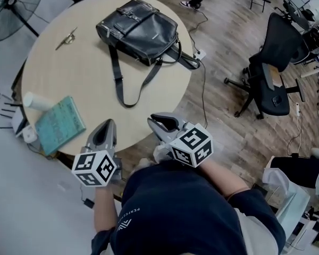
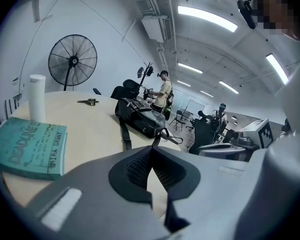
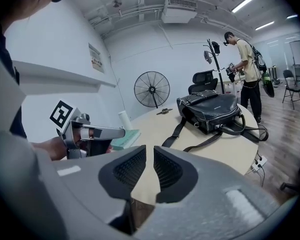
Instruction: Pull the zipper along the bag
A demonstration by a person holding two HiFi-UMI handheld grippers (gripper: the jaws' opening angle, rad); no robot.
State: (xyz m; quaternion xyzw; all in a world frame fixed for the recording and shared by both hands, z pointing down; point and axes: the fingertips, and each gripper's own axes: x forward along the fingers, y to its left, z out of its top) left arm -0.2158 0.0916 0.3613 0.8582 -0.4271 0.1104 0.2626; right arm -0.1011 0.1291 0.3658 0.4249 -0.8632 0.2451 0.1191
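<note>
A black leather bag [image 1: 138, 31] lies on the far side of the round table [image 1: 85, 84], its long strap [image 1: 119, 84] trailing toward me. The zipper itself is too small to make out. Both grippers hover at the near table edge, well short of the bag. My left gripper [image 1: 107, 124] is shut, pads touching, with nothing held. My right gripper [image 1: 158, 120] is open with a narrow gap and nothing between the pads. The left gripper view shows the bag [image 2: 140, 118] beyond the closed gripper [image 2: 151, 149]. In the right gripper view the bag [image 3: 210, 109] lies past the parted gripper [image 3: 149, 151].
A teal book [image 1: 59, 124] and a white cylinder [image 1: 37, 101] sit at the table's left near edge. A small metal item [image 1: 67, 37] lies far left. A fan [image 1: 10, 4], an office chair [image 1: 271, 62] and a floor cable [image 1: 202, 78] surround the table. A person [image 3: 245, 59] stands beyond.
</note>
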